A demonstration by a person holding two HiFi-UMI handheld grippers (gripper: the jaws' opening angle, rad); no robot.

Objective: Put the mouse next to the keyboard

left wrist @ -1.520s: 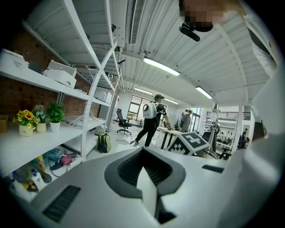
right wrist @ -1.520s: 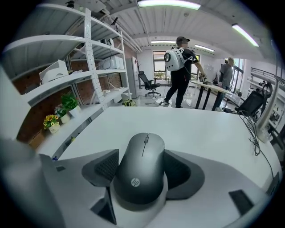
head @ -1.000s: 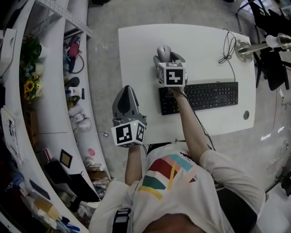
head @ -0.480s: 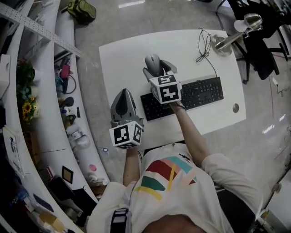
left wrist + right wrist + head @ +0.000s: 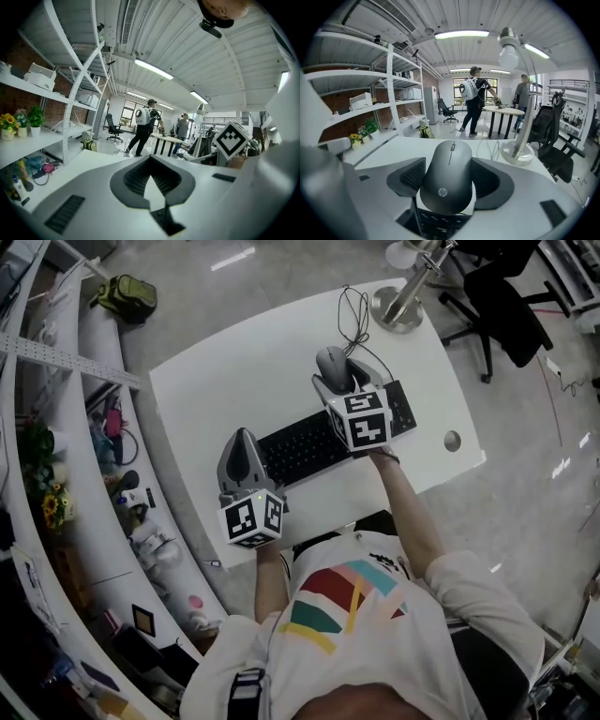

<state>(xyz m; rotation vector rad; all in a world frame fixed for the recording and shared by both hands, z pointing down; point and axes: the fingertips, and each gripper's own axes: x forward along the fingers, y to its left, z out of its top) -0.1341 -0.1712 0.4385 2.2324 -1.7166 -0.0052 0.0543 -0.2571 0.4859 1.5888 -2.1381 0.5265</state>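
The right claw (image 5: 449, 180) is clenched on the mouse (image 5: 449, 176), a dark grey one with its wheel pointing away from the claw and its body filling the space between the two ribbed pads (image 5: 408, 177), which press on its left and right flanks; just under the mouse's rear end, close to the claw's own body, a few keys of the black keyboard (image 5: 298, 450) show; from the head view the mouse sits at the claw's tip, past the far edge of the keyboard's right part, over the white table (image 5: 216, 381); whether it rests on the tabletop or hangs above it cannot be told; ahead of this claw and to its right stands a desk lamp (image 5: 516, 149) with a round metal base, and a thin dark cable (image 5: 352, 304) lies looped ahead between claw and lamp; the left claw (image 5: 151, 161) is clenched on nothing, its dark pads meeting at the tips with only a narrow wedge of white tabletop showing behind them; it is near the table's front edge, with the keyboard's left end just to its right; far ahead of both claws, two people (image 5: 472, 101) stand at another table.
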